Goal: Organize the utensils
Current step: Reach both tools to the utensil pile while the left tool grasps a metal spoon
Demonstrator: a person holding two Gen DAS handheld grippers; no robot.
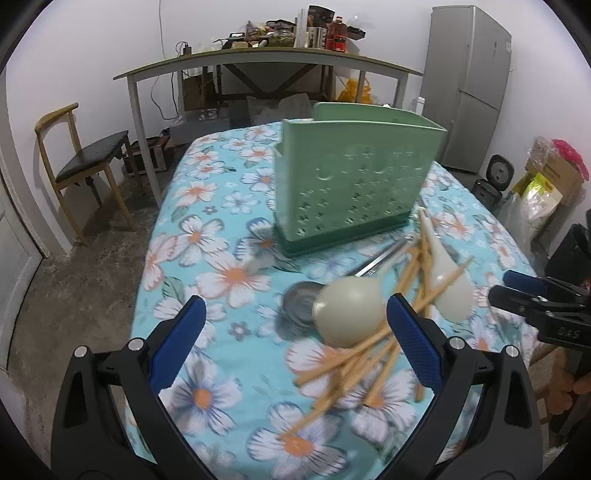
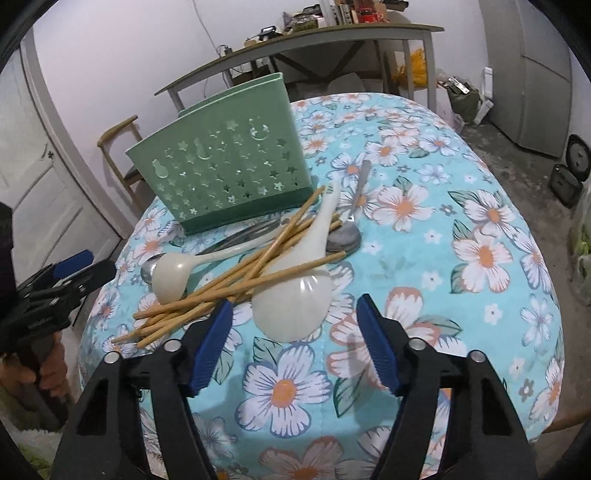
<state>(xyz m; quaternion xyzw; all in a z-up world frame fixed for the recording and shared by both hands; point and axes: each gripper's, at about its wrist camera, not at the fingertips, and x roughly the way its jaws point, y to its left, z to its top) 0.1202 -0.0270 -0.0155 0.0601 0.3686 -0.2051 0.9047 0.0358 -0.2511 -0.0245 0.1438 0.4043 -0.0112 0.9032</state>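
Nothing sorted yet: chopsticks [image 2: 236,291], two white ladles [image 2: 295,291] and metal spoons [image 2: 345,236] all heaped mid-frame before the green holder [image 2: 225,173], my right claw [image 2: 295,343] and left claw [image 1: 295,343] both spread, empty.

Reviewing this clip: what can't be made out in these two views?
- Inside of the green perforated plastic utensil holder: both views show only its outer walls, so its compartments and contents stay hidden.
- Metal utensils under the pile: covered by bamboo chopsticks and cream plastic ladles; type and count unclear.
- Chopstick count: left wrist view is motion-blurred, and sticks overlap.
- Clutter on the far long table: too small.
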